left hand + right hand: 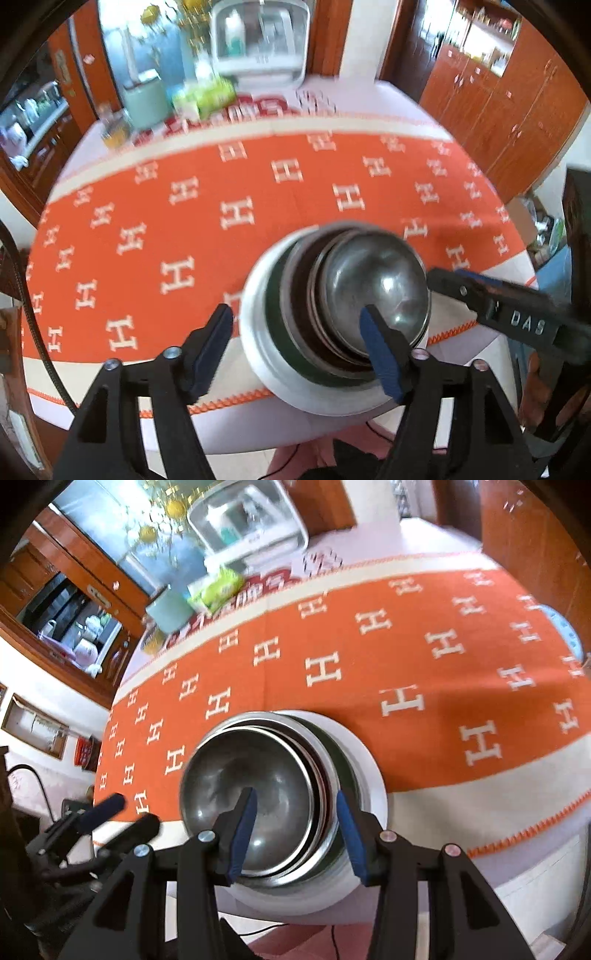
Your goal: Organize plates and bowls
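Note:
A steel bowl (pixel 373 280) (pixel 258 775) sits on top of a nested stack of steel and dark dishes. The stack rests on a white plate (pixel 258 332) (pixel 369 775) near the front edge of the orange H-patterned tablecloth (pixel 258 192). My left gripper (pixel 295 314) hovers open over the stack's left side, one blue pad in front of the bowl, the other beside the plate. My right gripper (pixel 295 795) is open over the stack's right rims, its pads apart from them. Each gripper shows at the edge of the other's view: right gripper (pixel 480 299), left fingers (pixel 110 806).
At the table's back stand a white clear-fronted box (pixel 258 40), a mint green container (pixel 146 99), a green packet (pixel 207 98) and a small jar (pixel 114 133). Wooden cabinets (pixel 498 110) rise on the right. The table edge runs just below the stack.

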`<action>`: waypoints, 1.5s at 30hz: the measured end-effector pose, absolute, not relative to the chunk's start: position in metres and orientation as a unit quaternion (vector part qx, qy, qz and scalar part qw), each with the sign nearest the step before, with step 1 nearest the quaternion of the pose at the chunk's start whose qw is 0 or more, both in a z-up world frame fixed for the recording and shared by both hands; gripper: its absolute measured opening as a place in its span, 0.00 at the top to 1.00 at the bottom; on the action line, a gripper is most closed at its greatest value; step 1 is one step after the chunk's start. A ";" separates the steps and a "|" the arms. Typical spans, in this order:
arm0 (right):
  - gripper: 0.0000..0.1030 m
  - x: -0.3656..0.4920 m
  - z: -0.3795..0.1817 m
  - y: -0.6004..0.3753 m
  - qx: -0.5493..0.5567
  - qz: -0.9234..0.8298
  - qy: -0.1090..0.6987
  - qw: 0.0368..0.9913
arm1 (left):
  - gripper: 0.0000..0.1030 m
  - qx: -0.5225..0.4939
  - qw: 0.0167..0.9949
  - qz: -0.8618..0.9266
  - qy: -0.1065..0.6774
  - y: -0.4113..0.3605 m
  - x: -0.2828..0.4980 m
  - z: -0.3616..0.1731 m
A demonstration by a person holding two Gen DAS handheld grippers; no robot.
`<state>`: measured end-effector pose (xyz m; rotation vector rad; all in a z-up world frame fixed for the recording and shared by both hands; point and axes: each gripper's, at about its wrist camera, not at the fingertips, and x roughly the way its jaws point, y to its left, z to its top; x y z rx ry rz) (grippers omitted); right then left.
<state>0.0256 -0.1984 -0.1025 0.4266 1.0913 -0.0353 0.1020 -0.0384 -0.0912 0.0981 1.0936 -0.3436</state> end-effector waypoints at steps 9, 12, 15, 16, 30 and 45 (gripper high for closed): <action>0.43 -0.037 -0.052 -0.180 0.125 -0.041 0.475 0.870 | 0.29 -0.009 0.867 -0.164 0.470 0.020 0.068 -0.038; 0.35 -0.049 -0.037 -0.175 0.101 -0.026 0.477 0.873 | 0.21 -0.013 0.876 -0.151 0.458 0.031 0.054 -0.020; 0.31 -0.056 -0.019 -0.171 0.090 -0.005 0.480 0.872 | 0.19 -0.015 0.877 -0.143 0.459 0.032 0.043 -0.005; 0.26 -0.057 -0.013 -0.170 0.095 0.003 0.484 0.870 | 0.15 -0.012 0.878 -0.136 0.459 0.030 0.040 0.001; 0.06 -0.082 0.015 -0.165 0.109 -0.005 0.445 0.889 | 0.04 0.034 0.896 -0.049 0.439 -0.018 0.018 0.016; 0.06 -0.081 0.009 -0.167 0.091 -0.043 0.409 0.907 | 0.04 0.042 0.908 0.000 0.416 -0.029 0.004 0.008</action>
